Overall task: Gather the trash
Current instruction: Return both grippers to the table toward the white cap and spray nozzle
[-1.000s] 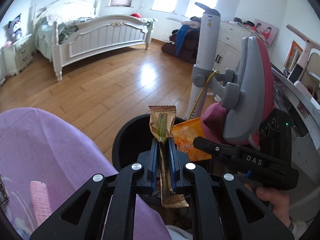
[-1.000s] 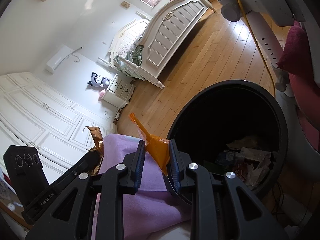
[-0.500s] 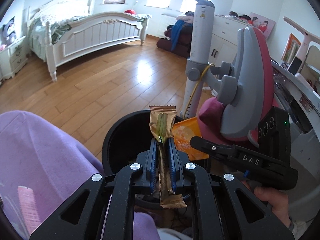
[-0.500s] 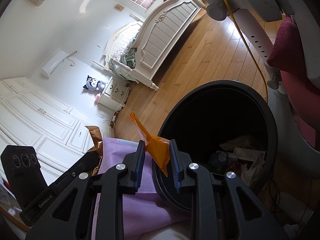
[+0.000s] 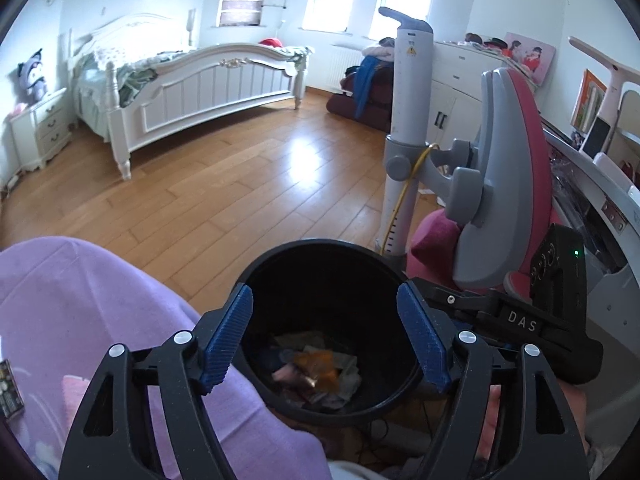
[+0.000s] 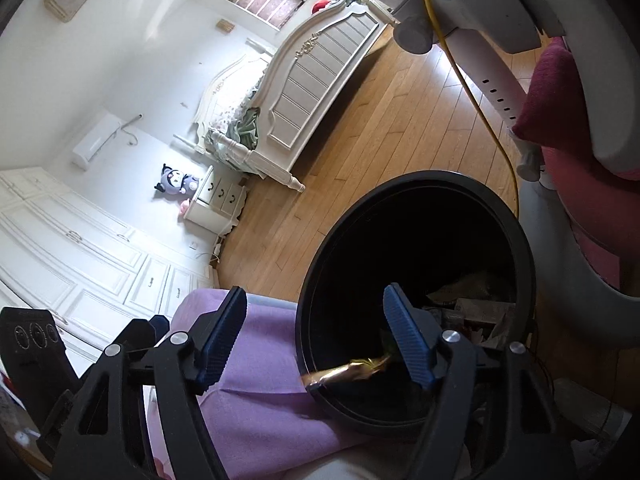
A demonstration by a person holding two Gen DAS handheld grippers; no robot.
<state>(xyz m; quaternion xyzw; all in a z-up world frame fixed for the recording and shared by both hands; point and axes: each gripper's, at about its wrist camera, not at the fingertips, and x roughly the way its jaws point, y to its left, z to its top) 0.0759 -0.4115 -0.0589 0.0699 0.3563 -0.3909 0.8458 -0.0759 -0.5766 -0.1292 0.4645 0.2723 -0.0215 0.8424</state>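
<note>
Left wrist view looks down between the two blue ribbed pads of the left tool (image 5: 325, 336), whose jaws are opening and stand wide apart with nothing between them. Directly below sits a round black trash bin (image 5: 256, 276) on a wooden floor (image 5: 224, 184). At the bottom of the bin lies a heap of crumpled wrappers, with an orange wrapper (image 5: 316, 364) on top. A lilac-clad leg (image 5: 104, 312) of the person fills the lower left, touching the bin's side. To the right stands a grey and pink chair (image 5: 508, 168), and below it the black body of the right tool pokes in. A white bed (image 5: 208, 80) stands across the room.

Right wrist view shows the right tool (image 6: 314, 338) tilted over the same bin (image 6: 524, 248), its jaws also opening, spread and holding nothing. A gold wrapper (image 6: 348, 370) lies across the bin's near rim beside the right-hand pad, one end over the rim and the other inside; it looks blurred. More paper trash (image 6: 476, 304) rests deep in the bin. The left tool's black body (image 6: 36, 356) shows at lower left
</note>
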